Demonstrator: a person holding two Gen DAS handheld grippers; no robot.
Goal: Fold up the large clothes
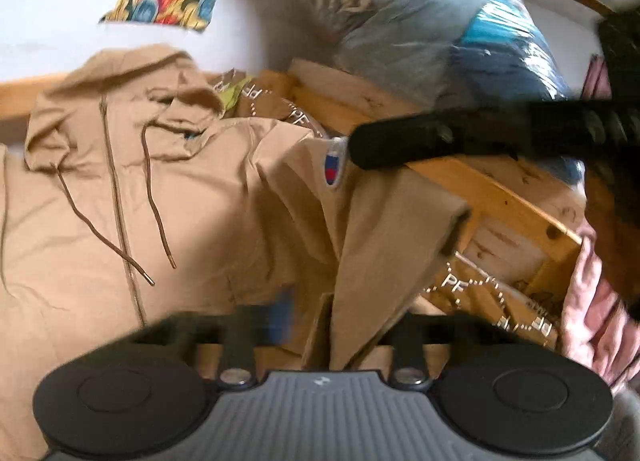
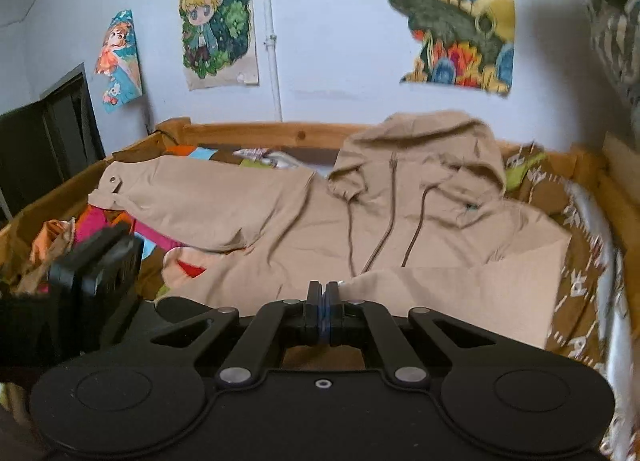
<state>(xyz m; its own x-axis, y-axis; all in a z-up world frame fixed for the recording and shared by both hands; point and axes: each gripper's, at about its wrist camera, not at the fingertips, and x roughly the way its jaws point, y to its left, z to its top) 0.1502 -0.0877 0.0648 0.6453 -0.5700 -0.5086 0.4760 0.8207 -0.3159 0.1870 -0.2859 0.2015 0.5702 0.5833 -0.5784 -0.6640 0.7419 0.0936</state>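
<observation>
On the wooden bed (image 2: 248, 128), a tan hooded jacket (image 2: 400, 221) is lying; the right gripper (image 2: 322, 293) is pinching its hem fully closed, while the left gripper's (image 1: 320, 325) blurred jaws are unreadable. The sleeve (image 1: 384, 229) risks slipping.

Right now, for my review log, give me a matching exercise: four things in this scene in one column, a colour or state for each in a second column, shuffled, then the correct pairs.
Column 1
1. hooded jacket
2. drawstrings
3. bed frame
4. right gripper

Column 2
A. dark brown, lying loose on the chest
B. wooden, orange-toned
C. jaws closed together
D. tan, spread out front up with the zip closed

Pairs: 1-D, 2-A, 3-B, 4-C
</observation>
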